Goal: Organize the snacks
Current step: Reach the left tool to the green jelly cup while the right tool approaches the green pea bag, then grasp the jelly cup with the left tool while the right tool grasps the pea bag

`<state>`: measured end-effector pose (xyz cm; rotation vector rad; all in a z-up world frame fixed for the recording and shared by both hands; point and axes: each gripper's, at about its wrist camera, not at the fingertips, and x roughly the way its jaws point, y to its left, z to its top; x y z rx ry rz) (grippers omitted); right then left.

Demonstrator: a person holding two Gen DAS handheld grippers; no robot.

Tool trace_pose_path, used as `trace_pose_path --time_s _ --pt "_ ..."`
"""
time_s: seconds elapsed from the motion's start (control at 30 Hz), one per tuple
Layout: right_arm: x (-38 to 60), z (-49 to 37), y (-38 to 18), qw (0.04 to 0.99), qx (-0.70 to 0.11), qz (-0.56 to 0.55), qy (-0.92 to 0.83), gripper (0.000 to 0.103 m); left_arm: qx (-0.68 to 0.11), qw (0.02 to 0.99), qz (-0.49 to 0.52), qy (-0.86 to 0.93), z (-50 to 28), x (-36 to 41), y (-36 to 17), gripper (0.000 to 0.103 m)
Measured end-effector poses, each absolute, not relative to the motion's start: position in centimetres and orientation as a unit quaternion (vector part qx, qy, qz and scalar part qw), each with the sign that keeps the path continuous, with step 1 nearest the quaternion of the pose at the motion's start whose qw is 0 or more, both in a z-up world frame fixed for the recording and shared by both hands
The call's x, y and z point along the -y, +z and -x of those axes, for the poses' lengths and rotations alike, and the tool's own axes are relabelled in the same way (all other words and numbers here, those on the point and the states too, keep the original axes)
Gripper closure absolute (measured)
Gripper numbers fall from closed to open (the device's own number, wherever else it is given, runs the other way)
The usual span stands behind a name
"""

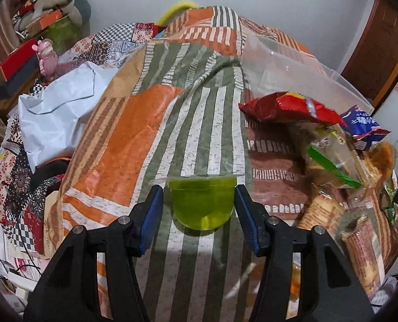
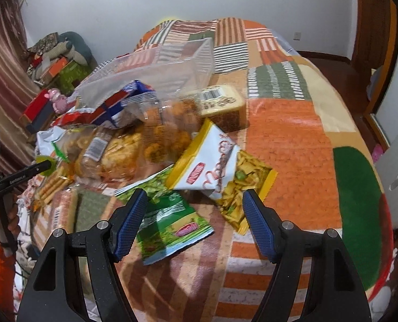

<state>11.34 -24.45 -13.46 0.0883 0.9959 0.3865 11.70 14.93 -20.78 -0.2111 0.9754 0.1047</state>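
Observation:
In the left wrist view my left gripper (image 1: 199, 201) holds a green jelly cup (image 1: 201, 204) between its blue pads, above the striped cloth. To its right lies a snack pile: a red chip bag (image 1: 287, 107), a clear biscuit bag (image 1: 330, 158) and a clear plastic bin (image 1: 300, 64) behind. In the right wrist view my right gripper (image 2: 194, 222) is open and empty above a green packet (image 2: 169, 225) and a white and yellow snack bag (image 2: 215, 166). The jelly cup (image 2: 44, 162) shows small at the left, with the bin (image 2: 156, 72) behind the pile.
The patchwork tablecloth (image 1: 134, 139) covers a round table. A yellow boxed snack (image 2: 221, 104) sits behind the pile. Clutter, a grey sheet (image 1: 56, 112) and boxes lie left of the table. A wooden door (image 2: 373, 26) stands at the right.

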Motion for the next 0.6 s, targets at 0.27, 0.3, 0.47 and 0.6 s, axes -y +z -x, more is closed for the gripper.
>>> trace_pose_path --time_s 0.27,0.3,0.47,0.6 --pt "23.1 -11.0 -13.6 0.850 -0.476 -0.038 0.221 0.030 -0.469 0.876 0.104 0.042 -13.0 -14.4 -21.7 0.050" --pt "22.9 -11.0 -13.8 0.852 -0.475 -0.031 0.219 0.030 -0.468 0.877 0.103 0.041 -13.0 -14.3 -21.7 0.051" --pt "22.0 -11.1 -13.8 0.855 -0.471 -0.005 0.219 0.030 -0.464 0.879 0.100 0.038 -12.9 -14.2 -21.6 0.055" --pt "21.7 -11.1 -13.5 0.855 -0.469 0.001 0.221 0.032 -0.458 0.882 0.104 0.038 -12.2 -14.3 -21.1 0.057"
